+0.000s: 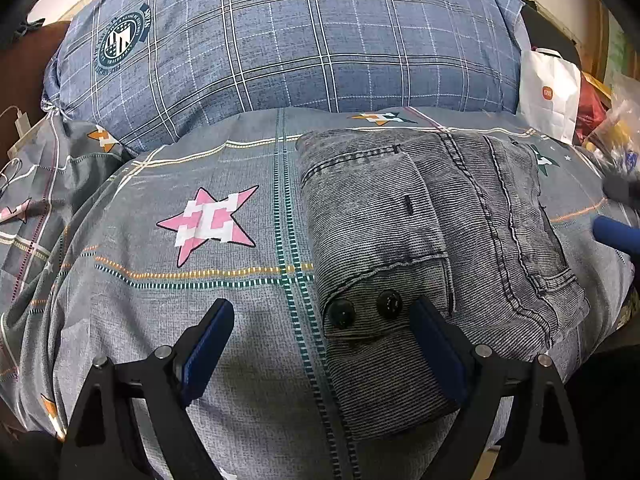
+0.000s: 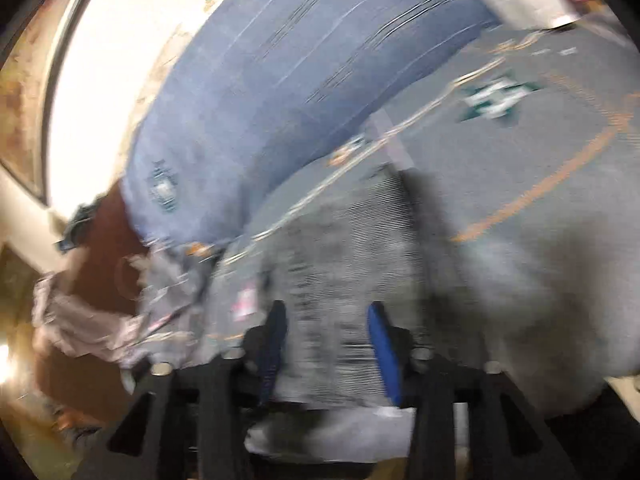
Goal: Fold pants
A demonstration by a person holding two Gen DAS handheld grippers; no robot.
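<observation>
Grey corduroy pants lie folded into a compact stack on the grey star-print bedspread, waistband with two black buttons toward me. My left gripper is open and empty, its right finger resting on the pants' near edge and its left finger on the bedspread. In the blurred right wrist view, my right gripper is open above the pants. A blue pad of the right gripper shows at the right edge of the left wrist view.
A large blue plaid pillow lies behind the pants. A white paper bag and cluttered items stand at the far right. A white charger with cable lies at the left edge. The bed edge drops off at right.
</observation>
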